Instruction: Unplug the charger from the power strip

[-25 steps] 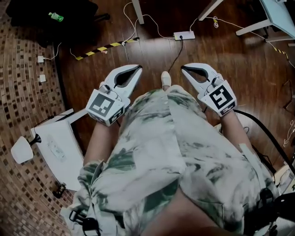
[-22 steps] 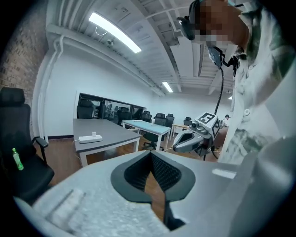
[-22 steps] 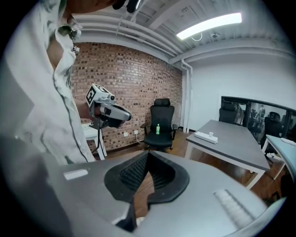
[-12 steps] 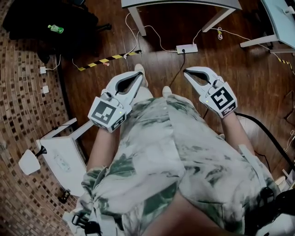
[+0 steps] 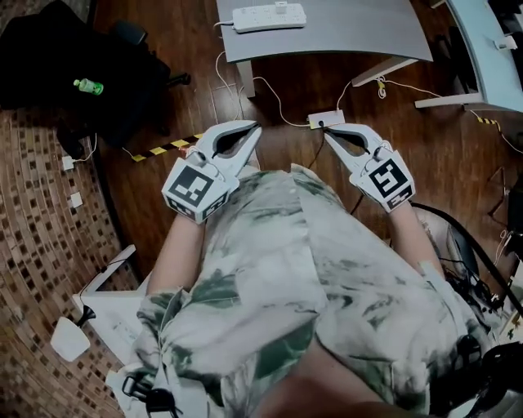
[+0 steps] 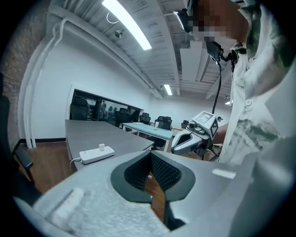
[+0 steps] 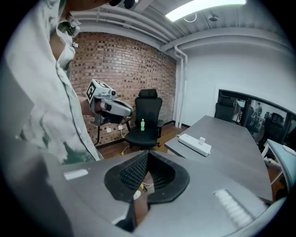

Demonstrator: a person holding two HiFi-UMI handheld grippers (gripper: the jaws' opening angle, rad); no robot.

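A white power strip (image 5: 270, 16) lies on a grey table (image 5: 359, 33) at the top of the head view, with a small white charger (image 5: 280, 6) plugged into it. The left gripper view shows the strip (image 6: 96, 154) and charger (image 6: 101, 147) far ahead on the tabletop. From the right gripper view the strip (image 7: 195, 144) and charger (image 7: 202, 140) are also well ahead. My left gripper (image 5: 252, 128) and right gripper (image 5: 329, 134) are held out in front of the person's body, short of the table. Both are shut and hold nothing.
A second white power strip (image 5: 325, 120) with cables lies on the wooden floor under the table's edge. At the left stands a black office chair (image 5: 65, 73) with a green bottle (image 5: 87, 86) on it. Another pale table (image 5: 490, 49) is at the right.
The person has walked forward with both grippers. The grey table with the power strip and charger has come into view at the top, and the floor strip now lies close to the gripper tips.
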